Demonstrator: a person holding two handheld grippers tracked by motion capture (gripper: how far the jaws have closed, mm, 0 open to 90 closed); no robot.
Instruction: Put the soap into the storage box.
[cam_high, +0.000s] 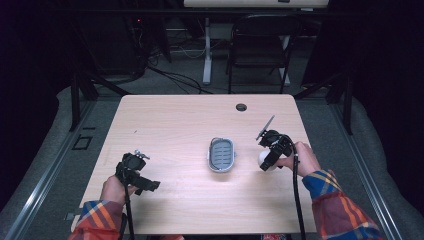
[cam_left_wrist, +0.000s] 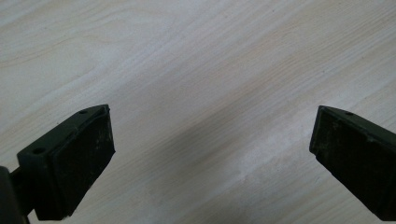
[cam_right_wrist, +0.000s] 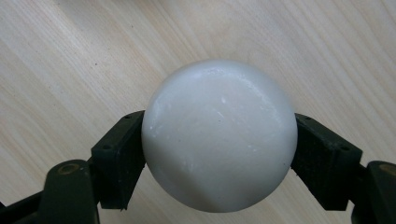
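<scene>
A white ball (cam_right_wrist: 219, 135) sits between the two black jaws of my right gripper (cam_right_wrist: 219, 161), which is shut on it just over the wooden table. In the high view that ball (cam_high: 263, 159) shows at the right gripper (cam_high: 266, 161), to the right of a small grey oval tray (cam_high: 221, 154) at the table's middle. My left gripper (cam_high: 145, 185) rests near the front left of the table, held by a hand. Its jaws stand wide apart in the left gripper view (cam_left_wrist: 210, 154), with bare wood between them.
The light wooden table (cam_high: 175, 125) has a round cable hole (cam_high: 241, 107) near its far edge. A dark folding chair (cam_high: 260, 45) and a white desk leg (cam_high: 206, 50) stand beyond the table, with cables on the floor. Plaid sleeves (cam_high: 340, 205) enter from the bottom.
</scene>
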